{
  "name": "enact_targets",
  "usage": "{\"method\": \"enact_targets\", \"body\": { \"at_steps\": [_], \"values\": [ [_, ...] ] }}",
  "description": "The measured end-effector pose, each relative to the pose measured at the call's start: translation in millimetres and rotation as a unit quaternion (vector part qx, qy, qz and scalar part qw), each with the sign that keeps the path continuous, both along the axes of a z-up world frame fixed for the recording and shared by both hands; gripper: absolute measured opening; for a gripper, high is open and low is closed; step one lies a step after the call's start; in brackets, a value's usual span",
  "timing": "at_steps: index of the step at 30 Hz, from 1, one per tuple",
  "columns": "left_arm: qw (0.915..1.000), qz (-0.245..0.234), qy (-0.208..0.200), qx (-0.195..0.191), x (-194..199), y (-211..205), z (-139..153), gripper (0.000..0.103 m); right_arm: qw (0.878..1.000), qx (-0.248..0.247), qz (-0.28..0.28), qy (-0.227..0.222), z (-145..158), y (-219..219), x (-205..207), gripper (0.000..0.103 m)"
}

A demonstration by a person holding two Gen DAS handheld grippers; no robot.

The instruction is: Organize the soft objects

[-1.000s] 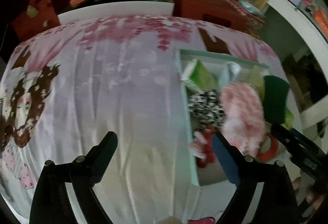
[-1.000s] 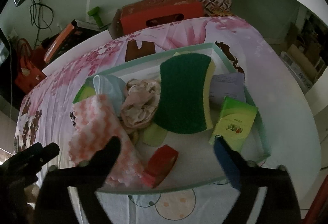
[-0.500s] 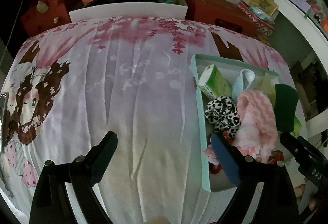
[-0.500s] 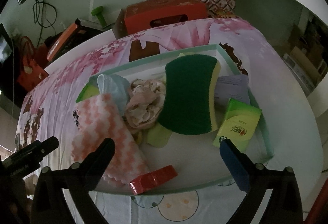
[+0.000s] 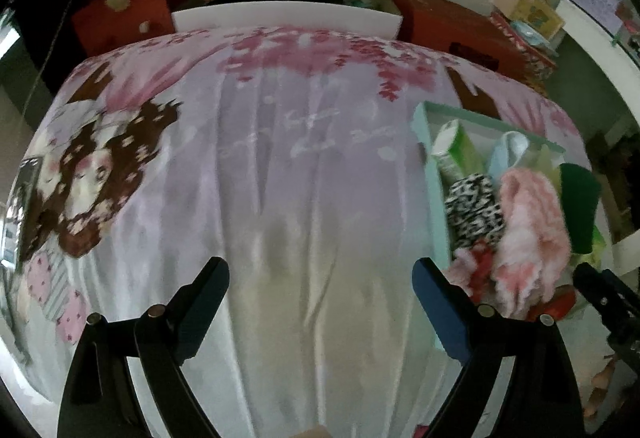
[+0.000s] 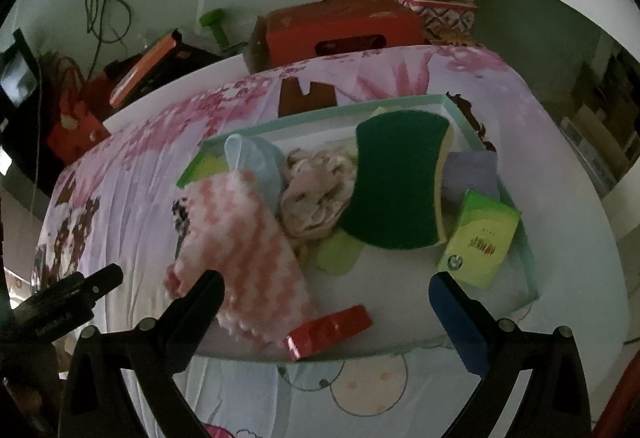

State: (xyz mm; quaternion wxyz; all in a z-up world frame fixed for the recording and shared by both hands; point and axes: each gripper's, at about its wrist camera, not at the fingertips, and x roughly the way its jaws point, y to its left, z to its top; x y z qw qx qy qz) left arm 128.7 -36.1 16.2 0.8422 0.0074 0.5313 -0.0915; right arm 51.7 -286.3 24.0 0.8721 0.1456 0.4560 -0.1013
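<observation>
A mint-green tray [image 6: 320,115] on the bed holds soft things. Among them are a pink-and-white wavy cloth [image 6: 240,238], a crumpled beige cloth [image 6: 316,193], a pale blue cloth [image 6: 252,157] and a green sponge [image 6: 396,177]. My right gripper [image 6: 324,280] hangs open and empty over the tray's near edge, between the pink cloth and a green tissue pack [image 6: 480,242]. My left gripper [image 5: 319,266] is open and empty above bare sheet, left of the tray [image 5: 424,141]. The pink cloth [image 5: 528,222] and a zebra-print piece [image 5: 472,209] lie beyond its right finger.
A red packet [image 6: 332,330] lies at the tray's near rim and a lilac pad [image 6: 472,169] at its right. The flowered bedsheet [image 5: 280,157] stretches left of the tray. Red boxes [image 6: 340,29], an orange-lidded case [image 6: 148,69] and a red bag [image 5: 128,5] stand behind the bed.
The left gripper has slid left over the sheet, so the tray now sits further right in its view. The right gripper has hardly moved. Both stay open.
</observation>
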Motion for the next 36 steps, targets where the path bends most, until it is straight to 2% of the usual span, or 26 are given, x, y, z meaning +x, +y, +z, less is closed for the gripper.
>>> {"method": "enact_targets", "body": {
  "at_steps": [6,13,23,28,33,36],
  "values": [
    [0.9998,0.016,-0.002,0.011,-14,17,-2,0.093,1.0,-0.001,0.022,0.005,-3,17,-6,0.103],
    [0.9995,0.014,-0.006,0.028,-34,25,-8,0.093,0.999,-0.005,0.035,0.018,-9,33,-18,0.103],
    [0.999,-0.001,-0.039,0.023,-62,25,3,0.093,0.999,-0.015,0.044,0.009,-13,53,-38,0.103],
    [0.999,-0.004,-0.04,0.019,-75,25,-2,0.093,0.999,-0.008,0.048,-0.013,-14,60,-51,0.103],
    [0.9993,0.004,-0.037,0.009,-85,28,-10,0.093,0.998,-0.021,0.062,-0.018,-20,71,-59,0.103],
    [0.9988,0.008,-0.048,0.0,-89,31,-8,0.093,0.998,-0.03,0.06,-0.019,-21,74,-61,0.103]
  ]
}}
